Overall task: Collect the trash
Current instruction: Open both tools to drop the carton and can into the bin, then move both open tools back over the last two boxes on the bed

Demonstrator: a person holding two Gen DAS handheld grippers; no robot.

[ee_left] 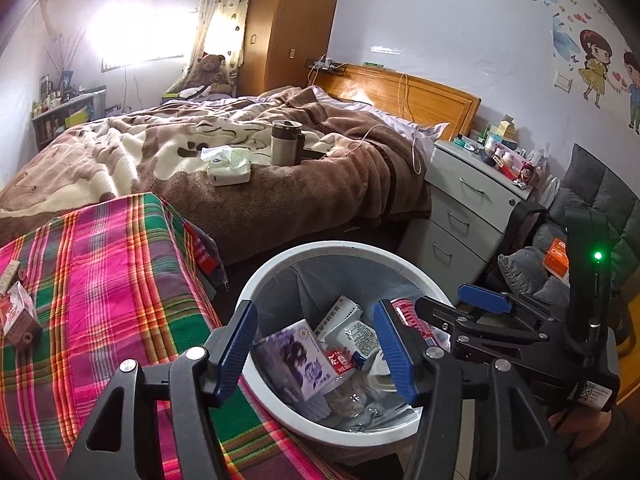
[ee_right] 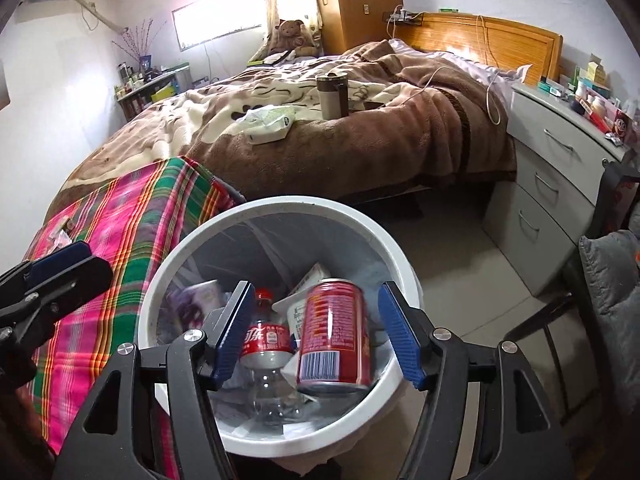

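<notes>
Both your grippers sit over the white trash bin [ee_right: 280, 216], angled down into it. Your right gripper [ee_right: 318, 332] has jaws spread wide; the red can [ee_right: 334, 340] is between them, touching neither pad, upright w/ slight tilt, over the clear cola bottle [ee_right: 268, 352]. Your left gripper [ee_left: 316, 352] is also spread, nothing in it, above the purple carton [ee_left: 300, 356] inside the bin. Bin stands just beside the plaid-covered surface [ee_left: 100, 280], where a small brown carton [ee_left: 18, 316] lies.
</notes>
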